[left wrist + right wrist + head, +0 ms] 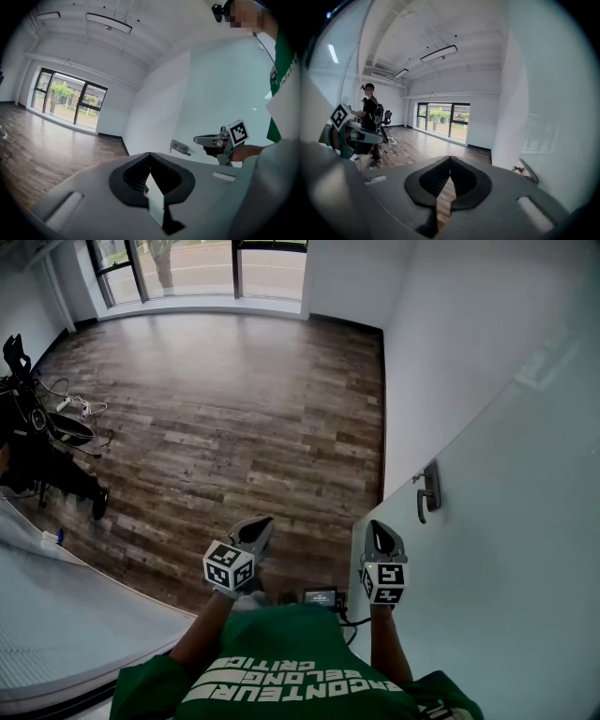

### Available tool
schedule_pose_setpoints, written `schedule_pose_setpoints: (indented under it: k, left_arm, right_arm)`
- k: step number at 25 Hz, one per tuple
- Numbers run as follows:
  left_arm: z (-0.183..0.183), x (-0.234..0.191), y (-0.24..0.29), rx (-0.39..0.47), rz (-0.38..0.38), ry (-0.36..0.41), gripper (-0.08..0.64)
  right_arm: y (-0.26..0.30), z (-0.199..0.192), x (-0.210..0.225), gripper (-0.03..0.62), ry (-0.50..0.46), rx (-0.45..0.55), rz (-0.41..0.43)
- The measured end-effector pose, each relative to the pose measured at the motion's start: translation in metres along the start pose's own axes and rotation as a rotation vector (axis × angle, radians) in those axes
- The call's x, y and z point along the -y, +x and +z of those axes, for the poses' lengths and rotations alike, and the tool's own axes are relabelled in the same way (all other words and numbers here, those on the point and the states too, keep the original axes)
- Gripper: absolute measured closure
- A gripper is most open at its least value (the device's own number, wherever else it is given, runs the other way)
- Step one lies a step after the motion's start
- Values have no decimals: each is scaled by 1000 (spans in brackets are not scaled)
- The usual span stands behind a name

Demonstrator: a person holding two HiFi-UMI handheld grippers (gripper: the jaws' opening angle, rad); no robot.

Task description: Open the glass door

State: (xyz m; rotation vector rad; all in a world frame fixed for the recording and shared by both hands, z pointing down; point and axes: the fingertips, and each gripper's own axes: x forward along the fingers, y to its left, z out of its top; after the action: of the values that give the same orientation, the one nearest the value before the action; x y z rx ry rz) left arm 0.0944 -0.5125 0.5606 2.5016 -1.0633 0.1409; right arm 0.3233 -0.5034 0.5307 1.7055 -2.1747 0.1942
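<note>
- State: left tool (255, 529) has its jaws tip to tip with nothing btwn them. Right tool (380, 532) is the same, closed & empty. Both are held close in front of the person's chest, touching nothing.
- Glass door (506, 521) stands at the person's right, its near edge just beside the right tool. Handle (428, 491) sits on the facing side, ahead of that tool & apart from it. Not yet grasped. Can't tell if the door is latched or ajar.
- Risk 1: right jaws are closed. If they don't part before the reach, the tips will prob. just knock the lever & skid off.
- Risk 2: lever is slim, smooth metal. A shallow or off-centre bite is likely to slip once load comes on.
- Risk 3: hinge side not visible, so swing direction is unknown. If the pane swings toward the person, its edge could catch the right tool or forearm.
- Risk 4: a sideways yank rather than a pull along the swing arc could twist the lever out of the jaws.
- Materials: door is pale frosted glass, flat & smooth w/ faint reflections; prob. heavy. Handle is a grey metal lever on a small plate.
- Floor (216, 409) is matte wood-look planks, mixed brown-grey.
- Tools have grey moulded shells, black ribbed jaw liners & marker cubes.
</note>
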Motion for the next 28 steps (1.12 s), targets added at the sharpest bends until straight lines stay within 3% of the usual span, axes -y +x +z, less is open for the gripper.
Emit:
schedule_pose_setpoints:
  k: [8,28]
  left_arm:
    - [22,-21,-16,65,25,-6,543]
    - [33,-51,-24,89,58,-35,543]
  right_arm:
    - [10,30,-81,598,-48,49,188]
    - [50,12,-114,598,-94,-38,279]
